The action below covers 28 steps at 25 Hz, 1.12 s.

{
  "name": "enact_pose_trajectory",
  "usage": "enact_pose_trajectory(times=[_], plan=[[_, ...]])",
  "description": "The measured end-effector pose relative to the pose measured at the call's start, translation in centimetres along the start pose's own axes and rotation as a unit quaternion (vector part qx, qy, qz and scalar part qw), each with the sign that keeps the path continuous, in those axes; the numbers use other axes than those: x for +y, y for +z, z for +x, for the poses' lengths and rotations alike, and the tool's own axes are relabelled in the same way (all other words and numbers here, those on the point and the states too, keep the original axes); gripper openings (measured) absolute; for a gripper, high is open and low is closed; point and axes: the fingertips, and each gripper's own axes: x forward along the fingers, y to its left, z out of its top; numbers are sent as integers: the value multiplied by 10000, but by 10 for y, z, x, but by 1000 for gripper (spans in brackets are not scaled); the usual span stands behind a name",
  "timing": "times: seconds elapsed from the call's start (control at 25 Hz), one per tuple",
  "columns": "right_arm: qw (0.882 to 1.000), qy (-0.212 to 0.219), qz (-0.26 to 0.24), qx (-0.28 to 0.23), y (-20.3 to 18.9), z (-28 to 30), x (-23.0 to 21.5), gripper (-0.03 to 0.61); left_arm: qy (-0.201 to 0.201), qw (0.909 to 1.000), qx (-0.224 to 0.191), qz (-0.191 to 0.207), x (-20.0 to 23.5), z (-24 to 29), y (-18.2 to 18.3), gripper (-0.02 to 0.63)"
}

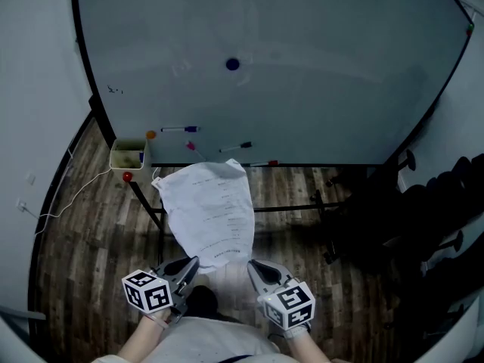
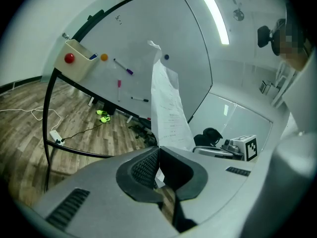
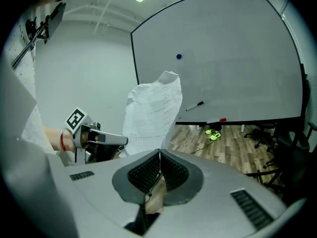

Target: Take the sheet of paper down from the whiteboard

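**Sheet Held Clear of the Whiteboard, Both Grippers Engaged**

1. Left gripper (image 1: pixel 193 263): my jaws are closed together on the lower left edge of the sheet of paper (image 1: pixel 212 210). The left gripper view shows the paper pinched between the ribbed pads and rising straight up from them.

2. Right gripper (image 1: pixel 252 265): my jaws are likewise pressed together on the lower right edge of the same sheet. The right gripper view shows the paper's edge caught in the seam between the pads.

3. Sheet position: the printed sheet hangs in the air between me and the whiteboard (image 1: pixel 318 66), held by its bottom edge only. It stands upward from the two grippers, bowed, with its top edge curled and crumpled. Both gripper views show it apart from the board's surface.

4. Whiteboard: a blue magnet (image 1: pixel 232 64) sits alone on the board, high above the sheet. Lower on the board lie a blue-capped marker (image 1: pixel 180 129) and a black marker (image 1: pixel 236 147). A small open box (image 1: pixel 128 155) is fixed at the lower left corner, with an orange magnet (image 1: pixel 150 134) beside it and a red magnet (image 1: pixel 127 176) just below it.

5. Surroundings: the board stands on a black frame over a wooden floor (image 1: pixel 98 233)
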Motion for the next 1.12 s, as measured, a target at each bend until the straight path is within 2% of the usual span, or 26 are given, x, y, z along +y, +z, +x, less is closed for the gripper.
enact_pose_trajectory(times=[0.2,0.4,0.52,1.12], plan=[[10000,58,49,-6,-2,0,7,21,-15,10000,21,-58,1,-3,-4,17],[10000,60,58,-48,-4,-6,11,21,-175,9988,-155,-421,-5,-4,-3,17],[9999,65,104,-70,-4,-8,13,21,-219,9990,-178,-358,-8,-5,-1,17],[9988,116,430,-201,-10,-14,18,20,-301,9979,-262,-519,-10,-16,-5,17]])
